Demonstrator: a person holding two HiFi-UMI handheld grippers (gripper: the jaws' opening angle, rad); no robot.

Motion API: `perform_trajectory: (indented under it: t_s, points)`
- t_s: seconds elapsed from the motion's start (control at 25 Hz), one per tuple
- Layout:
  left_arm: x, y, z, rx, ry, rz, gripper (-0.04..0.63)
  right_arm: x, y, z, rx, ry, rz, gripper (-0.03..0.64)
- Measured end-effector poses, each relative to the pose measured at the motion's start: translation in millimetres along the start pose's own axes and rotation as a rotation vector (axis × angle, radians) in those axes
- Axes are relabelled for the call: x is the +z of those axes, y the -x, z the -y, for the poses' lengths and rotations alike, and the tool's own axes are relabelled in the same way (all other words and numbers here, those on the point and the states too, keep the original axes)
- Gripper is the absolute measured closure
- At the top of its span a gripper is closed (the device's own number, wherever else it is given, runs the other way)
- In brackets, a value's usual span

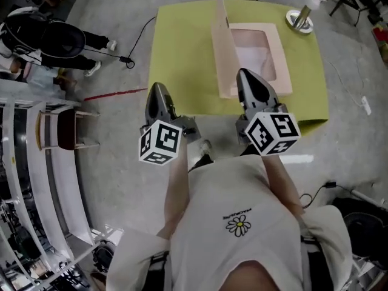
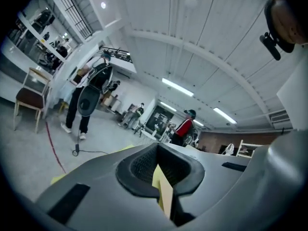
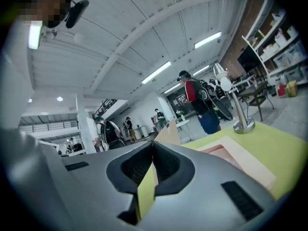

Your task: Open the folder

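The tan folder (image 1: 254, 56) lies on the yellow-green table (image 1: 182, 41), with its cover (image 1: 223, 47) standing upright along the left side. Both grippers are held back from the table, close to the person's body, and touch nothing. My left gripper (image 1: 159, 90) hangs off the table's near left corner, jaws shut and empty (image 2: 158, 146). My right gripper (image 1: 245, 74) hovers over the table's near edge just in front of the folder, its jaws closed together with nothing held (image 3: 153, 142). In the right gripper view the folder (image 3: 236, 160) and its raised cover (image 3: 168, 133) show beyond the jaws.
A desk lamp (image 1: 303, 14) stands at the table's far right corner. On the floor to the left stand a person in black (image 1: 54, 41), a cable (image 1: 136, 41) and a chair (image 1: 57, 129). A person in red (image 3: 197, 100) stands beyond the table.
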State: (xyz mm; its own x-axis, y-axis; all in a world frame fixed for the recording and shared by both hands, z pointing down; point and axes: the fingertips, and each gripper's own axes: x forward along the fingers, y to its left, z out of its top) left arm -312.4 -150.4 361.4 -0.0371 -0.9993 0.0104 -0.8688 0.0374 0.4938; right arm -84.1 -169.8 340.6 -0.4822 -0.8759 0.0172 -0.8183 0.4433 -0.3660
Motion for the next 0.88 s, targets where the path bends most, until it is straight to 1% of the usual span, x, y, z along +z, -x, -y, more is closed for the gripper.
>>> perform_trajectory:
  t_s: [0.08, 0.16, 0.24, 0.36, 0.48, 0.6, 0.76, 0.88]
  points:
    - [9, -6, -4, -0.042, -0.065, -0.011, 0.581, -6, -1, -8, -0.052, 0.059, 0.012, 0.604]
    - [11, -8, -5, -0.068, -0.131, -0.022, 0.581, -9, 2, -9, -0.087, 0.088, 0.026, 0.604]
    - [15, -14, -11, -0.086, -0.147, -0.029, 0.581, -11, -1, -14, -0.110, 0.125, 0.037, 0.604]
    - [18, -17, -26, -0.100, -0.143, -0.049, 0.581, -18, -10, -31, -0.131, 0.224, 0.023, 0.604]
    - [21, -17, -41, -0.107, -0.149, -0.063, 0.581, -29, -23, -54, -0.115, 0.301, -0.007, 0.604]
    - [24, -13, -59, -0.095, -0.145, -0.071, 0.581, -45, -36, -77, -0.084, 0.354, -0.045, 0.604]
    - [30, -7, -88, -0.055, -0.141, -0.079, 0.581, -72, -54, -108, -0.027, 0.387, -0.120, 0.604]
    - [33, 0, -103, -0.029, -0.144, -0.076, 0.581, -93, -65, -121, 0.019, 0.409, -0.182, 0.604]
